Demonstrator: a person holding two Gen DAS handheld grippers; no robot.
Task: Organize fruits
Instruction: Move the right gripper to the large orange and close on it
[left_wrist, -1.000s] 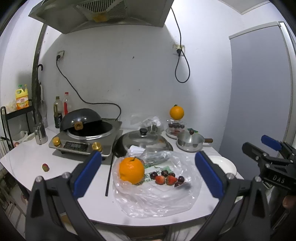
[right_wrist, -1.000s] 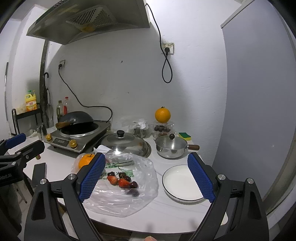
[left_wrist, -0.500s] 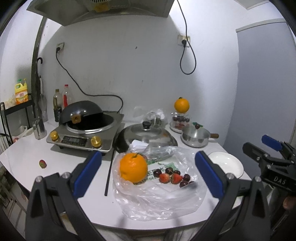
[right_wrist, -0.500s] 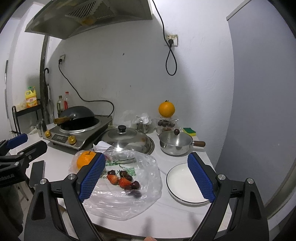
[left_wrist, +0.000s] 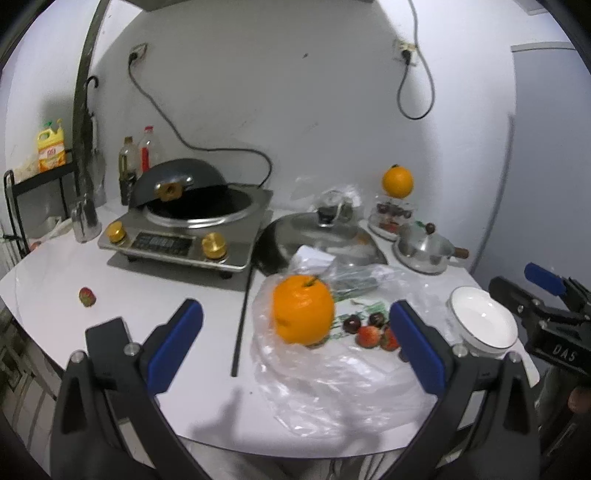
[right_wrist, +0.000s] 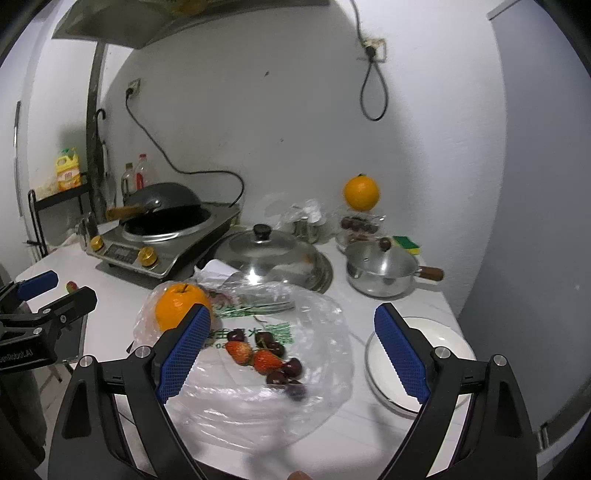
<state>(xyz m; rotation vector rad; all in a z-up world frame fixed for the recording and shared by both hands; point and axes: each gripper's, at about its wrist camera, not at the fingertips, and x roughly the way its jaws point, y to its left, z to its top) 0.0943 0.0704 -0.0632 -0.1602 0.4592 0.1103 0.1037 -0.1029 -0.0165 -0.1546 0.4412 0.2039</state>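
Note:
An orange (left_wrist: 303, 310) sits on a clear plastic bag (left_wrist: 332, 373) on the white table, with strawberries (left_wrist: 369, 335) and dark cherries (left_wrist: 351, 324) beside it. In the right wrist view the orange (right_wrist: 177, 304), strawberries (right_wrist: 255, 356) and cherries (right_wrist: 280, 371) lie on the same bag (right_wrist: 258, 398). My left gripper (left_wrist: 295, 345) is open, above the table's front edge, facing the orange. My right gripper (right_wrist: 291, 354) is open above the berries. A white plate (right_wrist: 384, 369) stands right of the bag. A lone strawberry (left_wrist: 87, 296) lies at the left.
An induction cooker with a wok (left_wrist: 192, 229) stands at the back left. A steel lid (right_wrist: 273, 254), a small saucepan (right_wrist: 384, 269) and a second orange on a fruit container (right_wrist: 361, 194) stand at the back. A black chopstick (left_wrist: 242, 321) lies left of the bag.
Both grippers have moved forward and down toward the table, so the bag and fruit look larger and nearer. Both stay open. Nothing on the table has moved.

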